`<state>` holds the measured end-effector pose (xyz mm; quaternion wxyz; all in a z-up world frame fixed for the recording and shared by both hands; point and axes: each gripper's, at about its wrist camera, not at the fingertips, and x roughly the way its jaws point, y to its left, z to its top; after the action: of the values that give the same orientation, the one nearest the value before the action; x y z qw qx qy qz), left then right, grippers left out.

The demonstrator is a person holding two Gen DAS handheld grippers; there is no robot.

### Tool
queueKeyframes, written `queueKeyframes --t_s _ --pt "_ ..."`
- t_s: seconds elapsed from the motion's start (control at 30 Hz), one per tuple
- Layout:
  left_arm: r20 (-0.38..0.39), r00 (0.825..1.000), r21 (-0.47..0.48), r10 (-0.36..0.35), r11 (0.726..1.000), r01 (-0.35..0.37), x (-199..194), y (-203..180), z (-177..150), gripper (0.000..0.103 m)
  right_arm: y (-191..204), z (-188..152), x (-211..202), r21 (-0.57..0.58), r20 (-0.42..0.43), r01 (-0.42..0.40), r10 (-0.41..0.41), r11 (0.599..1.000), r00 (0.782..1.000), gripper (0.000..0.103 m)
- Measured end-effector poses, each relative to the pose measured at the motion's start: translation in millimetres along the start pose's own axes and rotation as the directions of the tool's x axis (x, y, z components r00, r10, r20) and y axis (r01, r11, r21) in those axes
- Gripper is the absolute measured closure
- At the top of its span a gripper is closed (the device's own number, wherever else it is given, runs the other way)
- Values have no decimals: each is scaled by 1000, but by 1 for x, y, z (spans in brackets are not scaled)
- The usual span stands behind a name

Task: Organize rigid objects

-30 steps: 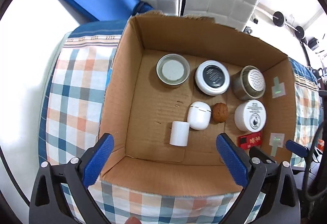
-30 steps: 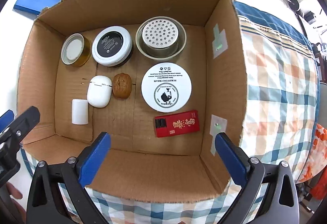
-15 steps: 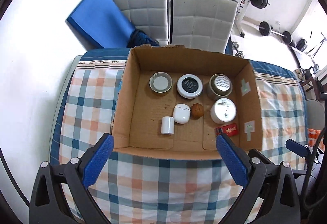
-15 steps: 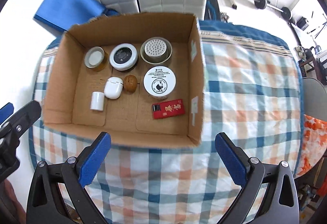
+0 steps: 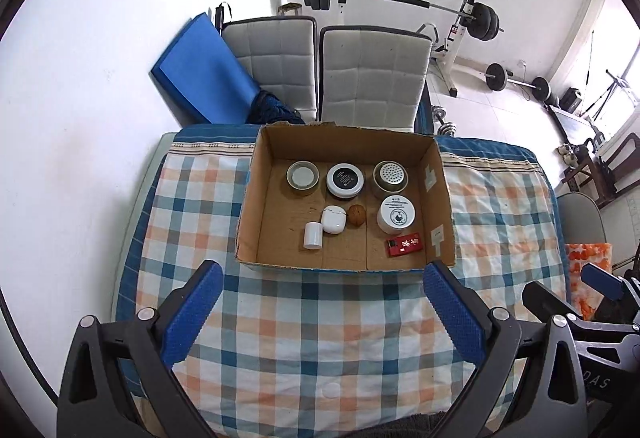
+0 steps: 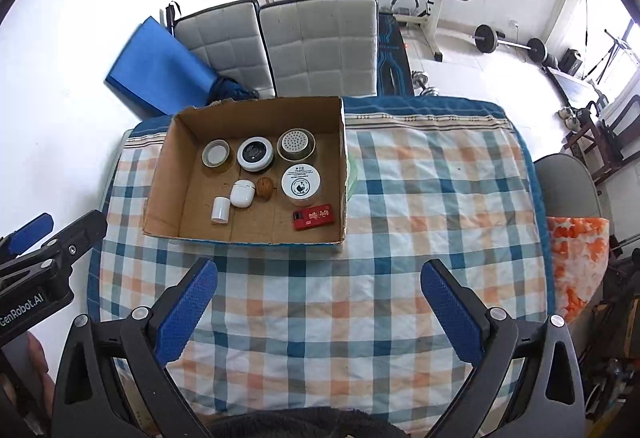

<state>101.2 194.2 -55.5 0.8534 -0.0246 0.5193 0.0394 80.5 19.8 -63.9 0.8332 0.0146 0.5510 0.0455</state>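
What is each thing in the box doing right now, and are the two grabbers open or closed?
Cardboard box: open-topped, on the checked cloth.
Gold tin: upright, lid on.
Black-topped jar: upright, closed.
Perforated metal cup: upright.
White cream jar: upright, lidded.
Earbud case: shut.
White cylinder: lying down.
Red pack: lying flat.
Left gripper: open, empty.
Right gripper: open, empty.

**Box at centre frame**

We see the box (image 5: 435, 198) mid-frame on the cloth-covered table (image 5: 312, 338). Inside, three jars (image 5: 345, 180) line the upper row; below sit a cylinder (image 5: 312, 235), case (image 5: 333, 219), walnut (image 5: 357, 216), tub (image 5: 397, 214), and, lower right, a packet (image 5: 404, 246).
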Motion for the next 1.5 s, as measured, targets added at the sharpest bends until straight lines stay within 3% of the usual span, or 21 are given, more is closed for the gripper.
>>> queueKeyframes --t_s 0.2,0.5,0.9,1.5 --pt "35 999 8 -9 1000 9 -37 -8 -11 0 -4 -16 -39 -2 25 -9 9 1000 1000 0" --pt "52 999 2 0 1000 0 -58 -10 -28 0 -15 -27 -74 20 81 -4 2 1000 997 0" --pt "103 995 -2 0 1000 0 -83 -15 -32 0 -14 -28 -95 7 118 3 -4 1000 993 0" --pt "116 993 11 -4 1000 3 -91 -22 -32 0 -20 -31 -101 30 155 61 -65 998 986 0"
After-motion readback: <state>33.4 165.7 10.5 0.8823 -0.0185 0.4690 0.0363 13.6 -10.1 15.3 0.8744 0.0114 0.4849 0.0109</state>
